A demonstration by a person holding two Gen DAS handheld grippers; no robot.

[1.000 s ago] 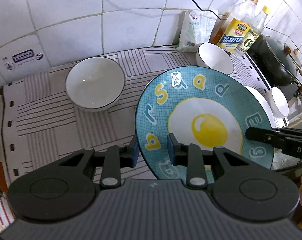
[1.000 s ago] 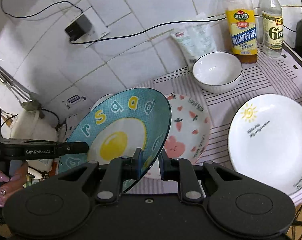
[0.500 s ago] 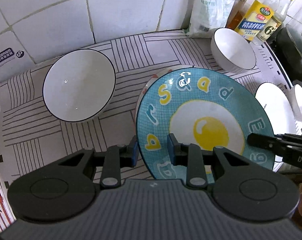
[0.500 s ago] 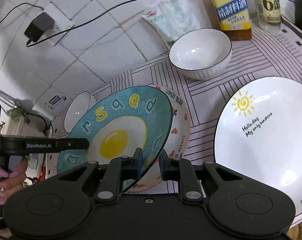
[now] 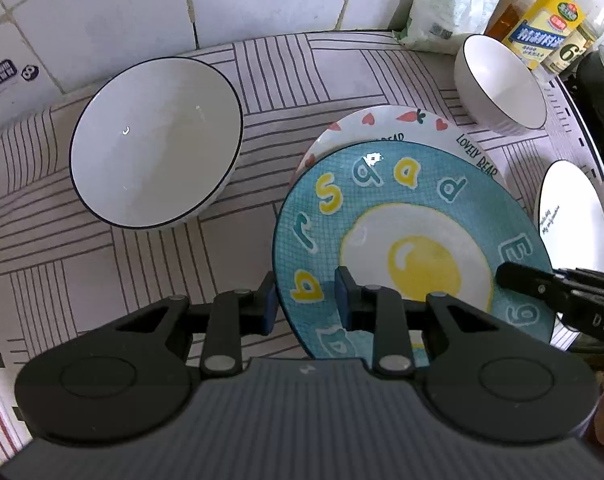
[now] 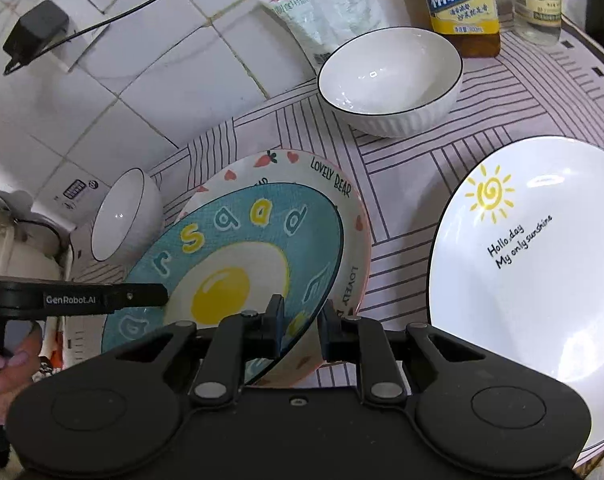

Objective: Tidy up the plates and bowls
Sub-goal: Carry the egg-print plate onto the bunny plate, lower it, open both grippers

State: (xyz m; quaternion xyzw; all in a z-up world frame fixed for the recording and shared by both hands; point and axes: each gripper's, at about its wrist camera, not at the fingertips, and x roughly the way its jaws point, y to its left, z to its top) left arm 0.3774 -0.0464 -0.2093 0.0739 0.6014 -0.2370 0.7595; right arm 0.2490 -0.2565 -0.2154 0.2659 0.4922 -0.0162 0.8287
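Both grippers, left gripper [image 5: 306, 300] at 9 o'clock and right gripper [image 6: 300, 328] at 3, clamp the blue fried-egg plate [image 5: 402, 240] over the bear plate [image 6: 342, 200]; I'd lower level, centred, then release together.

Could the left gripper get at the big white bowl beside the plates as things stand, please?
Probably not yet: the left gripper is shut on the blue egg plate. The white bowl itself sits uncovered nearby.

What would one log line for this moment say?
left gripper: shut on egg plate | right gripper: shut on egg plate | plate over Lovely Bear plate
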